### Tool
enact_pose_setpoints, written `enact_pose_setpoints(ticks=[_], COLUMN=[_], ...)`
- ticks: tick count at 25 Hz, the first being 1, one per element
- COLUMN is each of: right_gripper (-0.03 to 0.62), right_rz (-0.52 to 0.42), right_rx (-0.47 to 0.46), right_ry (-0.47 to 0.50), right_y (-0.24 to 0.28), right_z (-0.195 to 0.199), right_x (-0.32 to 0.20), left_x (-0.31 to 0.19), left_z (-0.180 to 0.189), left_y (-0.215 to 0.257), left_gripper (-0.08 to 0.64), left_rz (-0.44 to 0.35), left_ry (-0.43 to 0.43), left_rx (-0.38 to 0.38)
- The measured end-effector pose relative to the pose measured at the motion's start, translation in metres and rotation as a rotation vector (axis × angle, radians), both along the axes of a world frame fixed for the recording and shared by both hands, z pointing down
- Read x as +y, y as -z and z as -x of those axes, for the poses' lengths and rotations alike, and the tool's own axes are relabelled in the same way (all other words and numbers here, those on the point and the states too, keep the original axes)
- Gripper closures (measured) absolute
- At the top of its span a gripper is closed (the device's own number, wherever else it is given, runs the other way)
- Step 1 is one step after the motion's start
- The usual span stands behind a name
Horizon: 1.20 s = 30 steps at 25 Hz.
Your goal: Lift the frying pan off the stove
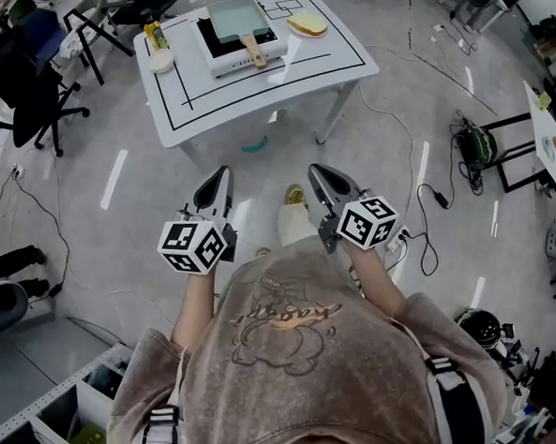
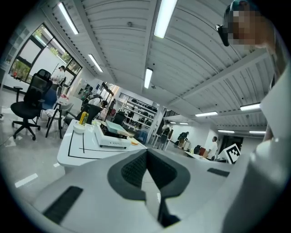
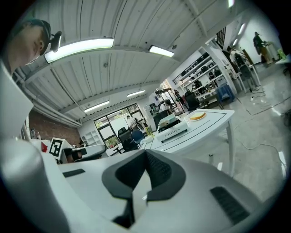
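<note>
The pan sits on the stove, its wooden handle pointing toward the person. The left gripper and right gripper are both closed and empty, well short of the stove. The step would go best by stepping in, opening one gripper, and taking the handle level. Only the head view shows the handle; the gripper views see the stove side-on.
</note>
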State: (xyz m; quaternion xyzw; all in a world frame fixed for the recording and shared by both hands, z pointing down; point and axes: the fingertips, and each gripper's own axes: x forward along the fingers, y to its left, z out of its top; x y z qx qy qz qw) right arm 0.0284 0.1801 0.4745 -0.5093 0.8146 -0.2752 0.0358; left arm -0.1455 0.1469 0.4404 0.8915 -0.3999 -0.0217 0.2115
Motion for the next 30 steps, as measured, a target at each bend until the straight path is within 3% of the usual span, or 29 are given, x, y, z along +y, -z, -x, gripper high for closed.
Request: enact_pose_setpoints(ticks=[16, 30], right_gripper=[0.595, 0.594], right_rz=[0.008, 0.005], right_rx=[0.008, -0.014], right_ry=[0.033, 0.105], right_y=[-0.011, -0.007], right_z=[-0.002, -0.036], right_x=[-0.073, -0.198], left_x=[-0.064, -0.165], left_z=[-0.014, -0.027], left_y=[-0.006, 0.002], left_gripper=[0.552, 0.552], left_rz=[-0.002, 0.013], left_ry=[-0.008, 0.078], left_rx=[0.000, -0.017])
